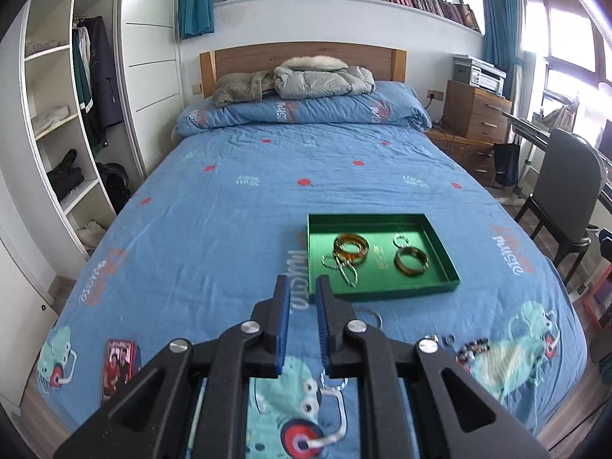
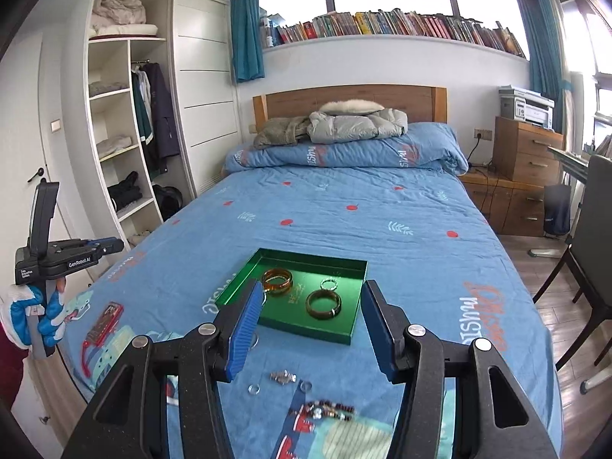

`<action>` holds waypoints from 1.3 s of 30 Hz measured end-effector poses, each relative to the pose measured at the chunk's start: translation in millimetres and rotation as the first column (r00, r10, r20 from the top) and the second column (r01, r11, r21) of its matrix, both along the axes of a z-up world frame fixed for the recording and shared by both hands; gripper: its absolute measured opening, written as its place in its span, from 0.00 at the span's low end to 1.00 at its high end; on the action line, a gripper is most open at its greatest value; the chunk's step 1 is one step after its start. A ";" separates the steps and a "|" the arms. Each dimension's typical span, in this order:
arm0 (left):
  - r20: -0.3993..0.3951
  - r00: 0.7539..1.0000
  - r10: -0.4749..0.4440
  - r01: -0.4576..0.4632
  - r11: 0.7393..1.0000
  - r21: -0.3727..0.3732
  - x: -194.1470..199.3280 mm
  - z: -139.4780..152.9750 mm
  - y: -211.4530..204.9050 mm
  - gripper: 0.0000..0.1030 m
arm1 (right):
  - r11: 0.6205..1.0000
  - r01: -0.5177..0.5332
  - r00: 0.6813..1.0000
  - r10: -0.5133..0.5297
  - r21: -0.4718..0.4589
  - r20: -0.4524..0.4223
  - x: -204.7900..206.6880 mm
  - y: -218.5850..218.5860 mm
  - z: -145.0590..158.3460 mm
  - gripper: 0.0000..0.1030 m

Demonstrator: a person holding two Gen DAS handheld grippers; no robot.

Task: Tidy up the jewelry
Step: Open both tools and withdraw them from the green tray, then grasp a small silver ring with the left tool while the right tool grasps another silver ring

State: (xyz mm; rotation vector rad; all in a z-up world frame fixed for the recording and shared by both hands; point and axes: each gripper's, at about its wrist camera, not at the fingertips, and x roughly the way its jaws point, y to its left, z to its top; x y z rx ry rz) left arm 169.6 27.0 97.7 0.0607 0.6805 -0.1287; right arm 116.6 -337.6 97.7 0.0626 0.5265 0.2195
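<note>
A green tray (image 1: 386,293) lies on the blue bedspread and holds two amber bangles (image 1: 351,246) (image 1: 411,262), a silver ring (image 1: 401,240) and a chain (image 1: 344,269). My left gripper (image 1: 302,287) hovers short of the tray's near left corner, its blue pads a narrow gap apart with nothing between them. My right gripper (image 2: 311,294) stands wide open and empty above the tray (image 2: 306,329). Loose on the bed below it lie two small rings (image 2: 253,389) (image 2: 305,385), a metal piece (image 2: 283,376) and a bead bracelet (image 2: 329,411). A gloved hand (image 2: 34,306) holds the left gripper (image 2: 116,245) at the far left.
A red card (image 2: 105,323) lies near the bed's left edge. Folded duvet (image 2: 344,155) and jackets (image 2: 355,120) sit by the headboard. An open wardrobe (image 2: 114,134) stands at the left, with drawers (image 2: 524,153) and a chair (image 2: 589,237) at the right.
</note>
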 end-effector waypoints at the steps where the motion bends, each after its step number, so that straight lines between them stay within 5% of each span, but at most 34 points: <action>1: -0.005 1.000 -0.004 0.004 1.000 0.001 -7.0 -5.0 -2.3 0.13 | 1.000 -0.007 1.000 0.007 0.001 -0.002 -4.7 -3.0 -3.1 0.52; 16: -0.067 0.998 -0.022 0.022 1.000 -0.005 -49.7 -100.2 -37.5 0.13 | 0.997 -0.075 0.996 0.075 -0.008 -0.048 -37.6 -24.0 -72.7 0.52; 28: -0.156 0.984 -0.084 0.079 0.996 -0.042 -25.0 -167.1 -43.3 0.13 | 0.986 -0.167 0.967 0.160 -0.019 -0.197 13.2 1.9 -155.8 0.44; 39: -0.251 0.905 -0.344 0.339 0.938 -0.065 -0.7 -216.3 -115.5 0.13 | 0.964 -0.263 0.910 0.234 -0.040 -0.342 66.0 23.0 -210.8 0.38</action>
